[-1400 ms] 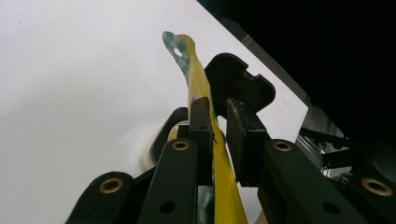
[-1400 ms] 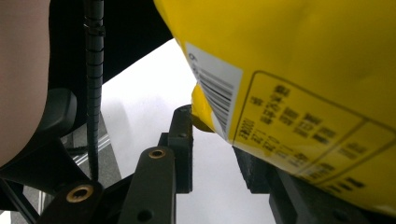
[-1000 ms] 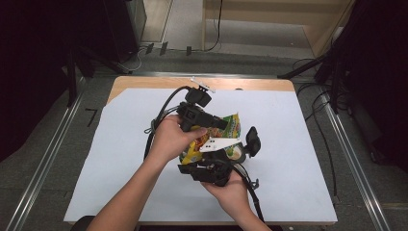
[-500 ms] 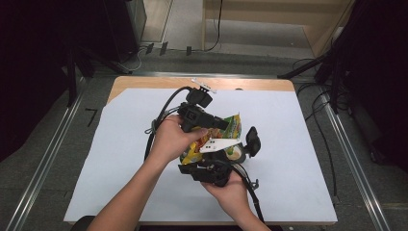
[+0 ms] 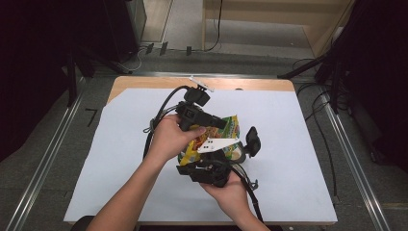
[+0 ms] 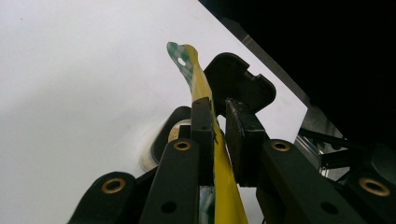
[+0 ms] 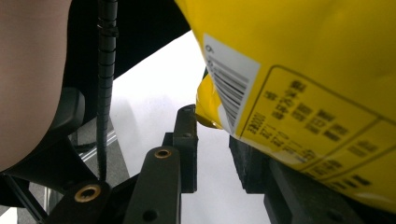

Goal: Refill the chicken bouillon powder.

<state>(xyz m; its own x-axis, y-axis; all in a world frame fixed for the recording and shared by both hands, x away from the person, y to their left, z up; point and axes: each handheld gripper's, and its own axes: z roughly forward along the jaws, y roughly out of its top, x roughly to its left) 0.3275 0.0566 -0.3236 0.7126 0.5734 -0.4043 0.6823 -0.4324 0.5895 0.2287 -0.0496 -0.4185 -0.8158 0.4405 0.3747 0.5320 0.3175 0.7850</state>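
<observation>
A person holds a yellow snack bag [image 5: 231, 132] above the middle of a white sheet [image 5: 120, 159] covering the table, one gripper at each end.

Left gripper [image 5: 211, 122]: it comes in from the left and reaches toward the sheet's far right. In the left gripper view, its jaws stand either side of the bag's thin sealed edge [image 6: 205, 116]. One jaw presses the film; a narrow gap shows beside the other, so I cannot tell whether it is fully clamped.

Right gripper [image 5: 216, 166]: it sits below the bag, toward the sheet's near edge. In the right gripper view, its jaws stand apart, with the bag's bottom corner [image 7: 210, 114] between them and resting on one jaw, not yet pinched.

The bag's long axis runs roughly from near left to far right. Its sealed top points toward the far edge.
</observation>
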